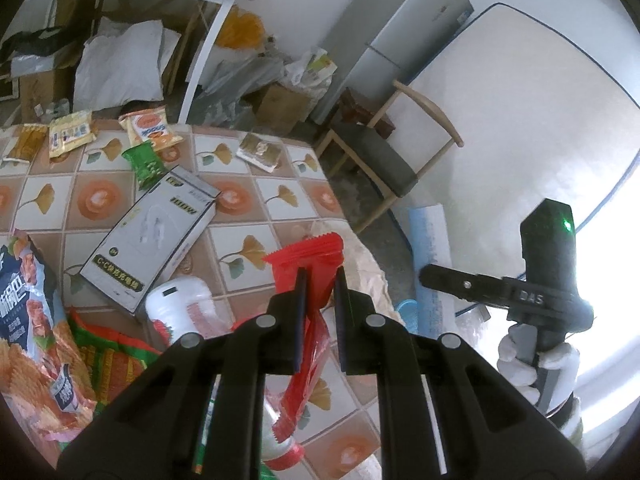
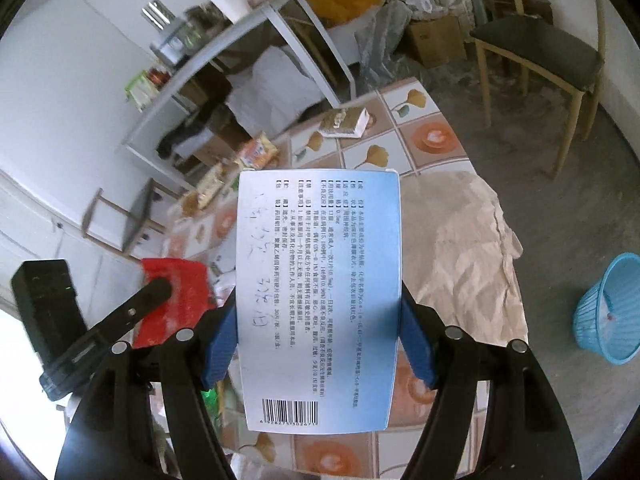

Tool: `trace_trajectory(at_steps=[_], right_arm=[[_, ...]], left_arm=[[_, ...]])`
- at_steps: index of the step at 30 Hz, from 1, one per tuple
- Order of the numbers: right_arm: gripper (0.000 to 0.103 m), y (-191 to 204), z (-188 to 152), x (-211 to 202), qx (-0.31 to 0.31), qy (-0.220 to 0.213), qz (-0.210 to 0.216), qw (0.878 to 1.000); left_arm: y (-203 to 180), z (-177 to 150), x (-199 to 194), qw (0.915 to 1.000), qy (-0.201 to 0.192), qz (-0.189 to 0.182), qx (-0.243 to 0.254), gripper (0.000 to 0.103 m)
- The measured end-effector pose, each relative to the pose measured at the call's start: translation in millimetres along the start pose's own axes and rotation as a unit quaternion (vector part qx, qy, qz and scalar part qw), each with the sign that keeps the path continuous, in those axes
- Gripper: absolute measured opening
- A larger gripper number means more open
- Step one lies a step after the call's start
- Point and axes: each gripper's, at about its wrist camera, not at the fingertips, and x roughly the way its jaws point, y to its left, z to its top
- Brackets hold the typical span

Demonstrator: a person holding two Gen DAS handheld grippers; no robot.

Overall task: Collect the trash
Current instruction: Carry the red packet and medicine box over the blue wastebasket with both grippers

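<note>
Red wrapper [image 1: 308, 264] pinched in left tongs [image 1: 320, 280], blue medicine box [image 2: 318, 300] clamped in right tongs [image 2: 318, 344] (both lifted off the surface [image 1: 248, 216], likely for the blue basket [image 2: 610, 308]).

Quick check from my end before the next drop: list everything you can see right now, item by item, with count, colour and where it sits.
red wrapper: one, red, between the left gripper's fingers
medicine box: one, pale blue and white, between the right gripper's pads
cable box: one, grey-white, lying mid-table
green packet: one, green, behind the cable box
chip bag: one, blue and orange, near-left table edge
white bottle: one, white, beside the cable box
waste basket: one, light blue, on the floor right of the table
chair: one, wood with dark seat, past the table
left gripper: shut on the red wrapper
right gripper: gripping the medicine box
</note>
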Motion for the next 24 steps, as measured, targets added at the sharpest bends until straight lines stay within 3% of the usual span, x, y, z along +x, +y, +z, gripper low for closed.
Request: trace_trajectory(at_steps=[10, 24], right_arm=[[0.069, -36, -25, -59, 0.020, -0.037, 0.015, 0.999], [0.069, -151, -78, -140, 0.106, -0.096, -0.014, 0.990]], left_arm=[[-49, -10, 7, 0.9994, 0.005, -0.015, 0.032, 0.011], [-158, -33, 67, 0.9921, 0.061, -0.056, 0.095, 0.011]])
